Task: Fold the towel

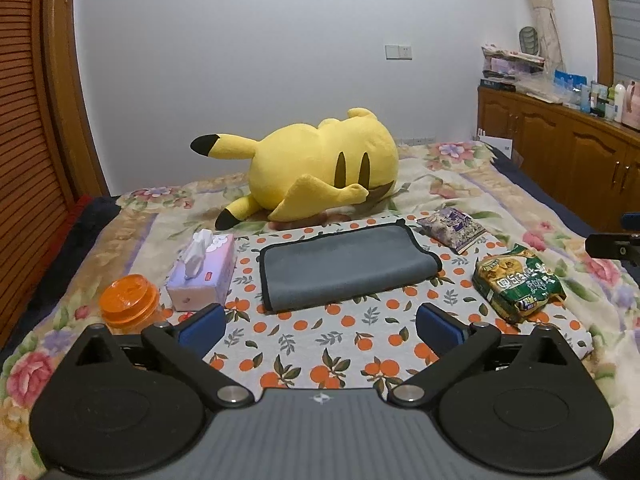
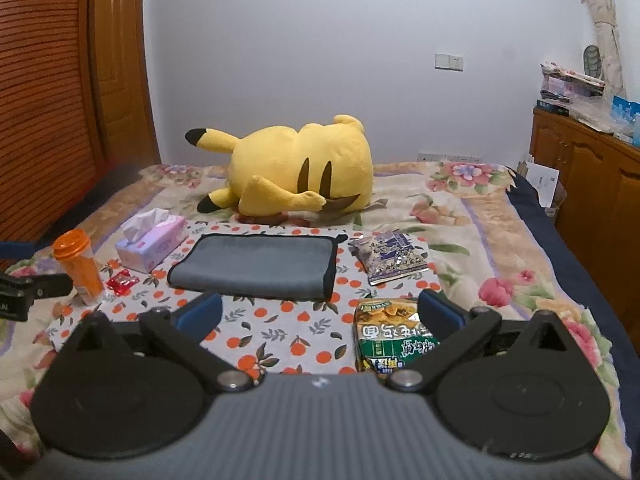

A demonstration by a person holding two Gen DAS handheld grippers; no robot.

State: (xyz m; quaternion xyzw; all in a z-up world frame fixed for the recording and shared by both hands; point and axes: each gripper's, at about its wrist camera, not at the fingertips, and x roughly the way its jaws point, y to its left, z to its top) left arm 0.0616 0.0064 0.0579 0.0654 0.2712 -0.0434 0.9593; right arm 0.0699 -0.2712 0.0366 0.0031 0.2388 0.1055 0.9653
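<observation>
A grey towel (image 1: 346, 266) with black trim lies folded over on an orange-print cloth (image 1: 320, 344) on the bed; it also shows in the right wrist view (image 2: 256, 266). My left gripper (image 1: 320, 326) is open and empty, held above the cloth in front of the towel. My right gripper (image 2: 320, 314) is open and empty, in front of the towel's right part, above a green snack bag (image 2: 390, 334). Part of the right gripper shows at the left view's right edge (image 1: 614, 246), and part of the left gripper at the right view's left edge (image 2: 24, 290).
A tissue box (image 1: 202, 276) and an orange jar (image 1: 128, 306) stand left of the towel. A purple snack bag (image 1: 452, 228) and the green bag (image 1: 516, 284) lie to its right. A yellow plush (image 1: 320, 168) lies behind. A small red packet (image 2: 122, 282) lies near the jar.
</observation>
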